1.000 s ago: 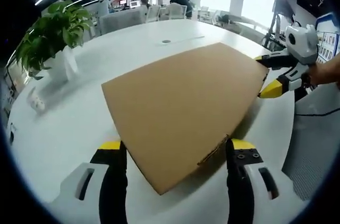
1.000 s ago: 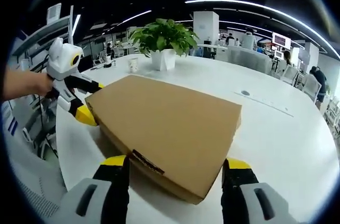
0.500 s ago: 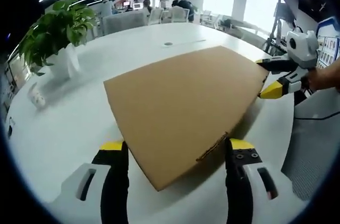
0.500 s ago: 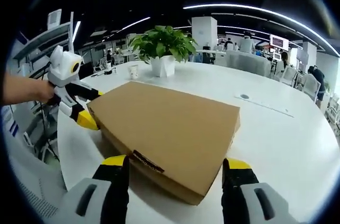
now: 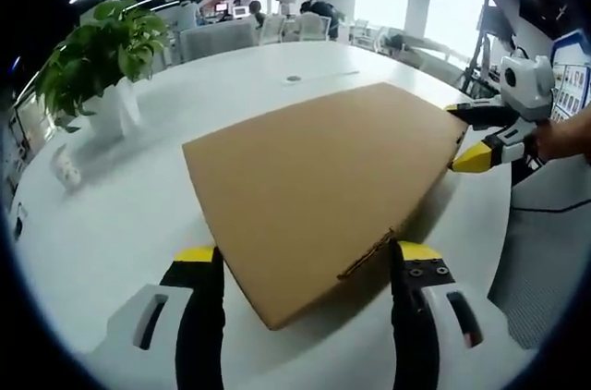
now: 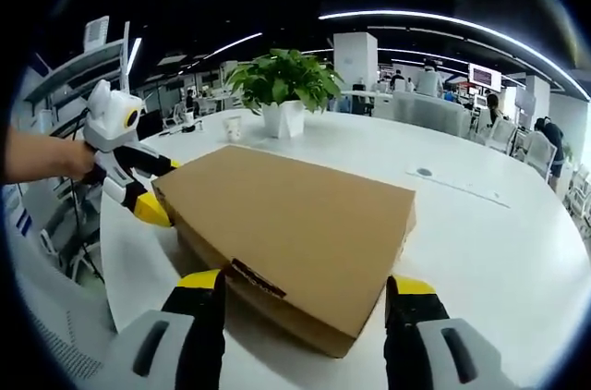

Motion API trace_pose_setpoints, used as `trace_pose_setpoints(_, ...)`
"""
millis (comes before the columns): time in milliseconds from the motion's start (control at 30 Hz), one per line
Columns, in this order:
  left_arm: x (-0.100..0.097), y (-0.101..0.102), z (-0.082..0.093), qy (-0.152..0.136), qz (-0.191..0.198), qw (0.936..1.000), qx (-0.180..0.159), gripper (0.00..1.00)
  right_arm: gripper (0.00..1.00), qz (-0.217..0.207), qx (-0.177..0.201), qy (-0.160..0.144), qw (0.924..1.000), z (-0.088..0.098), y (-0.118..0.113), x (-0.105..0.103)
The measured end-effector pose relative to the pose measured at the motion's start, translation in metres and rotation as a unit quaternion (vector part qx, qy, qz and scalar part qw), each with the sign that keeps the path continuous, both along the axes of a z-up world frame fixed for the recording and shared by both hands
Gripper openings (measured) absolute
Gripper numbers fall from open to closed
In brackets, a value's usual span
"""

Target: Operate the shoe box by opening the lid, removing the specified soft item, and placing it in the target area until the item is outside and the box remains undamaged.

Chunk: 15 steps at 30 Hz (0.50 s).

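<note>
Two grippers are at work on one closed cardboard shoe box (image 5: 319,191), which lies flat on a large white round table (image 5: 120,214). In the left gripper view, the left gripper (image 5: 305,265) has its yellow-tipped black jaws spread wide, one on each side of the nearest corner of the box. The corner reaches between the jaws, but I cannot tell if they touch the cardboard. At the far right corner of the box, the right gripper (image 5: 466,136) comes into this view, with one jaw above the lid edge and one yellow tip below it, held by a person's hand (image 5: 565,131).

In the right gripper view, the right gripper (image 6: 305,293) is also spread wide around a near corner of the shoe box (image 6: 295,228). The lid is down, and a dark label (image 6: 257,281) sits on the side wall of the box near the left jaw. At the left end of the box the left gripper (image 6: 152,188) stands with its jaws apart about the box corner.

One potted green plant (image 6: 282,85) in a white pot stands on the table behind the box, and a small white cup (image 6: 232,127) is near it.
</note>
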<state>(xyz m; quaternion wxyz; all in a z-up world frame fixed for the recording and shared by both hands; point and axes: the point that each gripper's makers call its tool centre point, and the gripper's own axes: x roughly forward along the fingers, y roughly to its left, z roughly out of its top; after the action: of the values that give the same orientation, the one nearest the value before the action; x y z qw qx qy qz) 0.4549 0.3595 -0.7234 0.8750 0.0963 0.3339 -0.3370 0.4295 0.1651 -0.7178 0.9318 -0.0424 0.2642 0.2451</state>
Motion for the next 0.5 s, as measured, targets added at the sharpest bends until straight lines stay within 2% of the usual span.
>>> trace_pose_setpoints(500, -0.0021, -0.0001, 0.0102, -0.008, 0.004, 0.9999, -0.012, 0.74, 0.68, 0.013, -0.009, -0.010, 0.9998, 0.0096, 0.0001, -0.0028)
